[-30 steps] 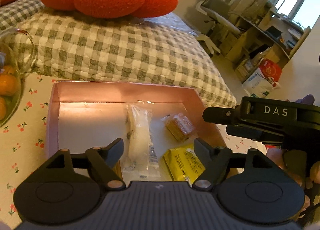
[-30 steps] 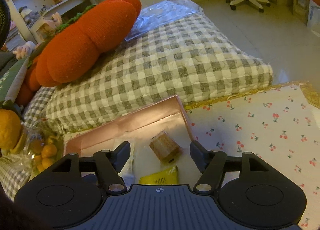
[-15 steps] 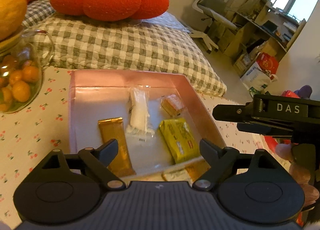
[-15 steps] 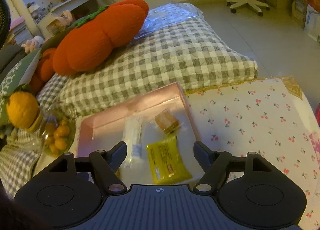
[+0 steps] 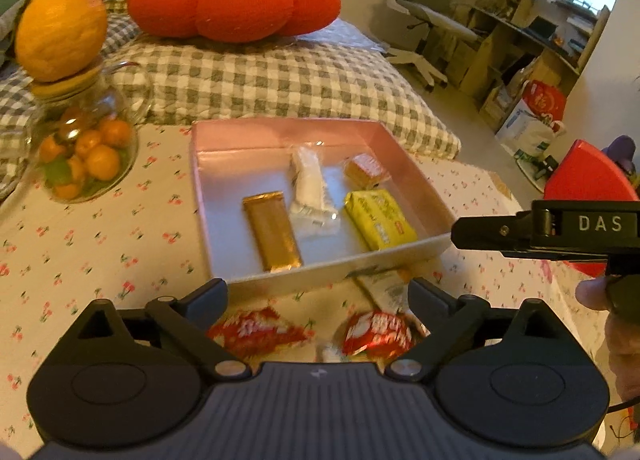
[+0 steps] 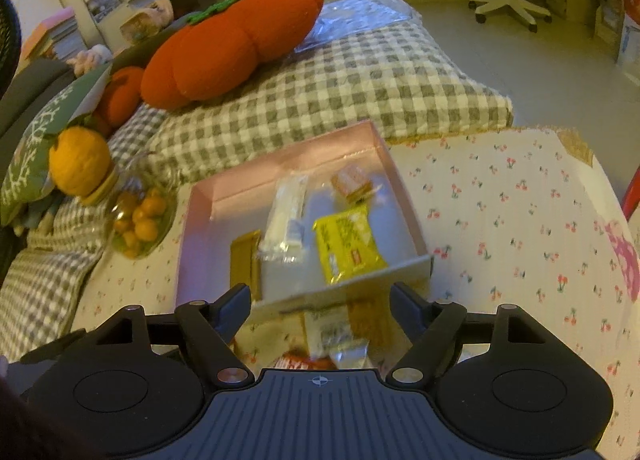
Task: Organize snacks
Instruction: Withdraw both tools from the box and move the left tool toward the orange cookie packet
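A table with a white cloth dotted with red cherries (image 5: 100,244) holds a flat pink cardboard box (image 5: 280,131). Inside the box lie 4 snacks: a long gold bar (image 5: 272,232), a yellow packet (image 5: 378,217), a white packet in clear wrap (image 5: 310,183) and a small orange-brown cube (image 5: 366,169). 2 red shiny wrappers (image 5: 376,334) and a pale packet (image 6: 328,326) lie on the cloth just in front of the box. The left gripper (image 5: 318,296) and right gripper (image 6: 320,296) have just been opening; both stand spread wide, holding nothing.
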Demonstrator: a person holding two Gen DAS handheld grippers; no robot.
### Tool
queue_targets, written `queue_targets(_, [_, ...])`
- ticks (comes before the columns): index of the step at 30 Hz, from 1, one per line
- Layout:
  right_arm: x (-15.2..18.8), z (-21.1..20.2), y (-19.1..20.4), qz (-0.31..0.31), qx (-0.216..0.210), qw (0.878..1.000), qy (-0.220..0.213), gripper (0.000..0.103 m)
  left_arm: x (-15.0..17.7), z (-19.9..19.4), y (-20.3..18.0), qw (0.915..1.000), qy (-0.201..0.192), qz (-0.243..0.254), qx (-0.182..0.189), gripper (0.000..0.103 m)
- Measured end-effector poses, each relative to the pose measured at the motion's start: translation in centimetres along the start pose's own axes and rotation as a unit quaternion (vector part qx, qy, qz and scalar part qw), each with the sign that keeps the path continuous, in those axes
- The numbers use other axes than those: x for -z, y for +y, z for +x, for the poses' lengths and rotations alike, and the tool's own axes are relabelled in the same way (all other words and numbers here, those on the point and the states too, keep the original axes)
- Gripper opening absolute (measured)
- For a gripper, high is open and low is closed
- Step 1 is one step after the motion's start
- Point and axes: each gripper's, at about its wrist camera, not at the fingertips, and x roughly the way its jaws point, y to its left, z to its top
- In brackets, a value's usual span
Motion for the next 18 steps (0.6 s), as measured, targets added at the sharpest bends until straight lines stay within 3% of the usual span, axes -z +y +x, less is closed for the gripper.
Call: queue_targets(18, [6.7,0.2,-0.2,-0.031,-0.009,0.999,0.035,0.079,4.6,-2.4,2.1,0.9988,-0.004,0.02,-0.045,0.101])
